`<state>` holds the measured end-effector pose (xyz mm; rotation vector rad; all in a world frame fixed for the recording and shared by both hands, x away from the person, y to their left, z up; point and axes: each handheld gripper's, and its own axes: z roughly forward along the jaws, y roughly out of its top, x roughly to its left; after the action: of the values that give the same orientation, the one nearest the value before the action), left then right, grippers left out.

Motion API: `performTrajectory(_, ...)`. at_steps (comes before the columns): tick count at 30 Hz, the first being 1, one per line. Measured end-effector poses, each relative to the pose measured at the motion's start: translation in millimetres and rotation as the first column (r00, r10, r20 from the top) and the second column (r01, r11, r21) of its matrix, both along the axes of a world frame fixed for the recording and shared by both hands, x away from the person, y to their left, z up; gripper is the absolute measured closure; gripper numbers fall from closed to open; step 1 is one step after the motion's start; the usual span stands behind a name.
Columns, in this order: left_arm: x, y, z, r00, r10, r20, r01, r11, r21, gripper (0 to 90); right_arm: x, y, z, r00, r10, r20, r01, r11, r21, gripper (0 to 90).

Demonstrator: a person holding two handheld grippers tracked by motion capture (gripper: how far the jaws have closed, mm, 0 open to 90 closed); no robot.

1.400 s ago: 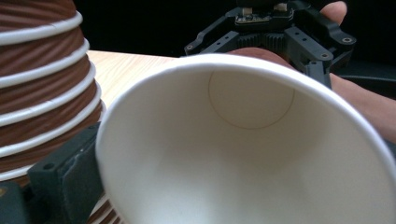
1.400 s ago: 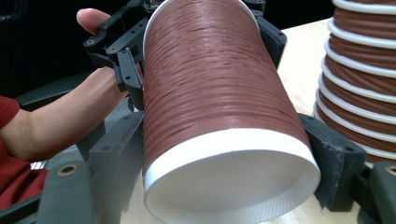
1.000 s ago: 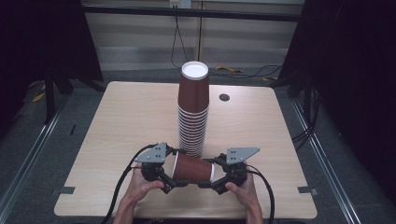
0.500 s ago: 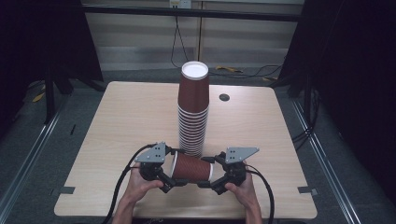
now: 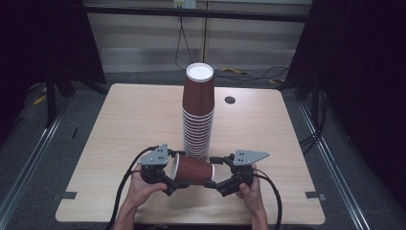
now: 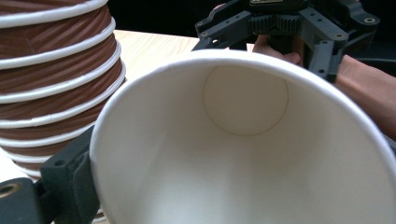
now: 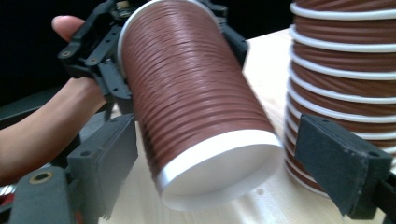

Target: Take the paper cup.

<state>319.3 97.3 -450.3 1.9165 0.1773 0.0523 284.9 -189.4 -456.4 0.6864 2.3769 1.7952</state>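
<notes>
Little has shifted since the earlier frames: both hands sit in the same spot on the near side of the stack of cups, and the left gripper's jaws have just been closing a touch around the rim end of the one loose cup

From the high view, the stack of cups (image 5: pixel 197 115) stands upside down mid-bench, its white base on top. Just in front of its foot, the cup (image 5: pixel 192 169) lies on its side, lifted off the bench (image 5: pixel 119 120) and bridging the two tools. The left gripper (image 5: pixel 168 173) grasps the wide rim end; the right gripper (image 5: pixel 216 172) sits at the narrow base end

In the left gripper view, the cup's mouth (image 6: pixel 243 154) faces the camera: white inside, nothing in it, its round bottom plain to see. The stack (image 6: pixel 56 79) rises just beside it, and the other gripper (image 6: pixel 280 28) sits beyond the cup's far end

In the right gripper view, the ribbed brown wall (image 7: pixel 187 88) runs away towards the left gripper (image 7: pixel 100 42), which is clamped on the rim. The right gripper's own pads (image 7: pixel 343 161) stand clear of the white base on both sides, so it is released

This cup looks very light, thin paper that will dent if squeezed mid-wall. The rolled rim and the base ring are the stiffest places to hold; the ribbing should give some friction. Every cup in the stack is inverted, each nested over the one below
</notes>
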Motion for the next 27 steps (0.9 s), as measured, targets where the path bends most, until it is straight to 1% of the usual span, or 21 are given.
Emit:
performTrajectory(4, 0.5, 1.2, 0.0, 0.9999, 0.013, -0.003, -0.012, 0.9998, 0.017, 3.8, -1.6, -3.1, 1.5, 0.9996, -0.024, 0.016, 0.024, 0.9996, 0.017, 13.2)
performTrajectory(8, 0.9, 3.6, 0.5, 0.9997, 0.022, -0.006, -0.021, 0.999, 0.039, 3.8, -3.8, -5.2, 1.4, 0.9983, -0.053, 0.025, 0.053, 0.9985, 0.011, 13.2)
performTrajectory(9, 1.3, 4.5, 0.5, 0.9998, 0.019, -0.009, -0.019, 0.999, 0.04, 3.8, -4.7, -5.5, 1.1, 0.9972, -0.065, 0.037, 0.064, 0.9979, 0.012, 13.3)
performTrajectory(11, 1.2, 6.0, 0.7, 0.9995, 0.028, -0.016, -0.027, 0.9987, 0.044, 3.8, -6.7, -7.2, 0.1, 0.9919, -0.109, 0.064, 0.109, 0.994, 0.013, 13.3)
performTrajectory(13, 1.5, 7.8, 1.0, 0.9991, 0.04, -0.015, -0.039, 0.997, 0.066, 3.8, -8.8, -10.1, -2.3, 0.9794, -0.182, 0.088, 0.181, 0.9833, 0.013, 12.8)
performTrajectory(14, 2.4, 8.6, 0.8, 0.9991, 0.041, -0.011, -0.04, 0.9965, 0.074, 3.8, -10.4, -11.6, -3.3, 0.9684, -0.225, 0.107, 0.226, 0.9742, 0.007, 12.8)
performTrajectory(15, 2.8, 9.6, 0.6, 0.999, 0.041, -0.017, -0.04, 0.9964, 0.075, 3.8, -12.0, -13.0, -4.4, 0.9564, -0.265, 0.123, 0.266, 0.9639, 0.005, 12.9)
performTrajectory(17, 3.1, 11.7, 0.6, 0.9986, 0.048, -0.023, -0.046, 0.9961, 0.075, 3.8, -13.5, -16.0, -6.9, 0.9373, -0.319, 0.14, 0.32, 0.9472, 0.013, 12.9)
performTrajectory(18, 3.4, 12.6, 0.7, 0.9985, 0.05, -0.023, -0.048, 0.9957, 0.079, 3.8, -13.6, -17.8, -7.9, 0.9314, -0.332, 0.149, 0.333, 0.9428, 0.022, 13.1)
performTrajectory(19, 4.7, 14.5, 0.8, 0.9984, 0.053, -0.02, -0.051, 0.995, 0.086, 3.8, -13.9, -19.2, -8.5, 0.9299, -0.338, 0.145, 0.338, 0.9409, 0.026, 13.0)
performTrajectory(20, 5.7, 15.8, 0.7, 0.998, 0.059, -0.022, -0.057, 0.9946, 0.086, 3.8, -14.5, -21.3, -9.3, 0.9226, -0.357, 0.146, 0.355, 0.934, 0.04, 13.1)
performTrajectory(21, 6.1, 17.2, 0.9, 0.9973, 0.069, -0.026, -0.066, 0.9939, 0.088, 3.8, -14.7, -22.7, -10.1, 0.9195, -0.364, 0.15, 0.361, 0.9314, 0.044, 13.0)
performTrajectory(24, 8.2, 22.8, 2.2, 0.9962, 0.085, -0.02, -0.083, 0.9925, 0.09, 3.8, -16.3, -25.5, -12.0, 0.906, -0.394, 0.156, 0.391, 0.9191, 0.047, 13.0)
performTrajectory(27, 9.2, 27.6, 3.0, 0.9937, 0.109, -0.023, -0.107, 0.989, 0.103, 3.8, -18.4, -28.0, -14.4, 0.8924, -0.422, 0.16, 0.42, 0.9063, 0.047, 13.0)
